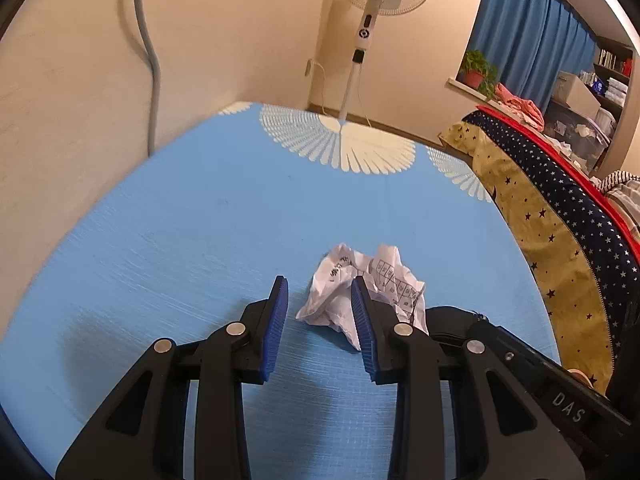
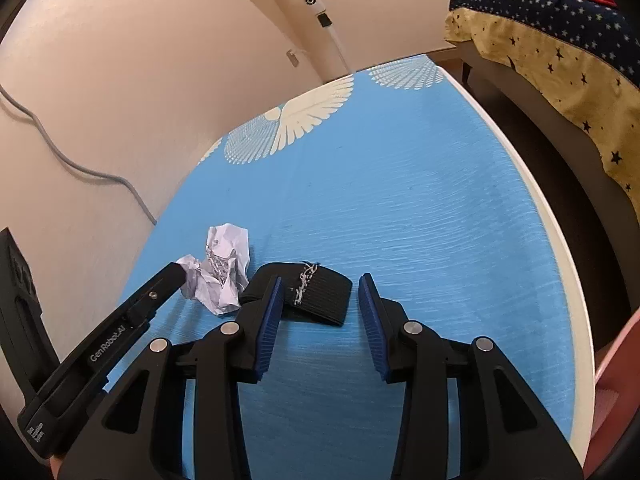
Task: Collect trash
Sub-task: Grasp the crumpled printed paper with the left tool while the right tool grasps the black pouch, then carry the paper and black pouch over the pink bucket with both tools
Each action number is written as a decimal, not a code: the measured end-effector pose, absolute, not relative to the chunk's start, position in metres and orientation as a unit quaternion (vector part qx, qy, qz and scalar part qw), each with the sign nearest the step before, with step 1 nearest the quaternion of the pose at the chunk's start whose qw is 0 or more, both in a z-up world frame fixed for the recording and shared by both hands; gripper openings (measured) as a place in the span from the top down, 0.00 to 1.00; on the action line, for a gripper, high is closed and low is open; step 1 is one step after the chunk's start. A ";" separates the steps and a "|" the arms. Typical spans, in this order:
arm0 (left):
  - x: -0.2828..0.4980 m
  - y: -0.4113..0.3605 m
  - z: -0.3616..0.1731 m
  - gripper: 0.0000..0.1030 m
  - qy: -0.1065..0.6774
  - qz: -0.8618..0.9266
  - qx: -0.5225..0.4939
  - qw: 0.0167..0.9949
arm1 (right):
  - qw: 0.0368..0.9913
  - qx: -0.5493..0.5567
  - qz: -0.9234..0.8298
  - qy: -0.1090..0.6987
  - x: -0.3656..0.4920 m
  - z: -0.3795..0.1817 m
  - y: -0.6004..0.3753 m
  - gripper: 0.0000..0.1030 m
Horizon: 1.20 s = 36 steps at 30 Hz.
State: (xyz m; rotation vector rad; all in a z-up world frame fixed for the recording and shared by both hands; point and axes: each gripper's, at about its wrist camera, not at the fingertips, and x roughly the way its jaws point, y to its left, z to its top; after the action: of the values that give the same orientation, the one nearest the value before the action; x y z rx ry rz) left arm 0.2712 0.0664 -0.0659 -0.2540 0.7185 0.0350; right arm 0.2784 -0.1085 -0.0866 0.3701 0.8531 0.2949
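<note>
A: Left tongs [image 1: 318, 294]: parted, nothing held. Right pad in front of the crumpled paper [image 1: 362, 286]; no squeeze visible.

B: Right tongs [image 2: 319, 294]: parted, nothing held. Black elastic band [image 2: 320, 294] flat on the counter [image 2: 420, 220] just beyond the tips, partly behind the left pad.

A: Location of trash: both pieces on the blue counter, near the front, paper touching or just beside the band. Exact contact not resolvable.

B: Likely faults from here. Paper off-centre in the left tongs: closing now would probably clip one edge and flick the ball aside. Band lying flat: pads likely to slide over it, or bunch it without lifting. Tongs close together: collision probable if both close at once.

A: Differences between views. Left wrist: printed grid on the paper, right tool body at lower right, band almost hidden behind a finger.

B: Right wrist: full band with pale stitching, left tool arm against the paper, white counter rim, grey cable [image 2: 72, 160] on the wall.

A: Farther back, both views: standing fan [image 1: 370, 20], starred bedcover [image 1: 560, 220]. Left wrist only: blue curtain [image 1: 528, 28], potted plant [image 1: 476, 68].
</note>
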 end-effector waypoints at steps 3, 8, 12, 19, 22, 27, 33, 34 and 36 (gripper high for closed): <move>0.274 0.065 -0.069 0.69 0.360 0.011 -0.125 0.925 | 0.883 0.169 0.140 0.415 0.279 -0.088 -0.106 0.65; 0.274 0.062 -0.071 0.90 0.367 0.001 -0.121 0.922 | 0.887 0.155 0.140 0.412 0.275 -0.087 -0.103 0.85; 0.271 0.058 -0.070 0.97 0.371 -0.004 -0.109 0.922 | 0.891 0.146 0.139 0.407 0.270 -0.085 -0.103 0.89; 0.255 0.062 -0.044 0.98 0.350 0.007 -0.112 0.930 | 0.902 0.145 0.117 0.390 0.253 -0.063 -0.115 0.90; 0.243 0.058 -0.027 0.98 0.340 0.008 -0.103 0.935 | 0.910 0.137 0.113 0.374 0.239 -0.044 -0.120 0.90; 0.218 0.051 -0.004 0.98 0.325 0.002 -0.090 0.941 | 0.926 0.118 0.108 0.341 0.209 -0.009 -0.130 0.90; 0.179 0.036 0.019 0.98 0.307 -0.010 -0.071 0.949 | 0.939 0.106 0.100 0.311 0.167 0.024 -0.147 0.90; 0.172 0.033 0.022 0.98 0.305 -0.013 -0.070 0.950 | 0.941 0.104 0.098 0.307 0.162 0.028 -0.151 0.90; 0.162 0.029 0.027 0.98 0.302 -0.017 -0.069 0.951 | 0.945 0.099 0.094 0.297 0.148 0.038 -0.159 0.90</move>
State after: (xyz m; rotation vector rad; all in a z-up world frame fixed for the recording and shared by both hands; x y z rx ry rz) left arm 0.1617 0.0287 0.0272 -0.1407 0.6146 -0.0354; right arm 0.1482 -0.1592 0.0383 0.2025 0.6053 0.1914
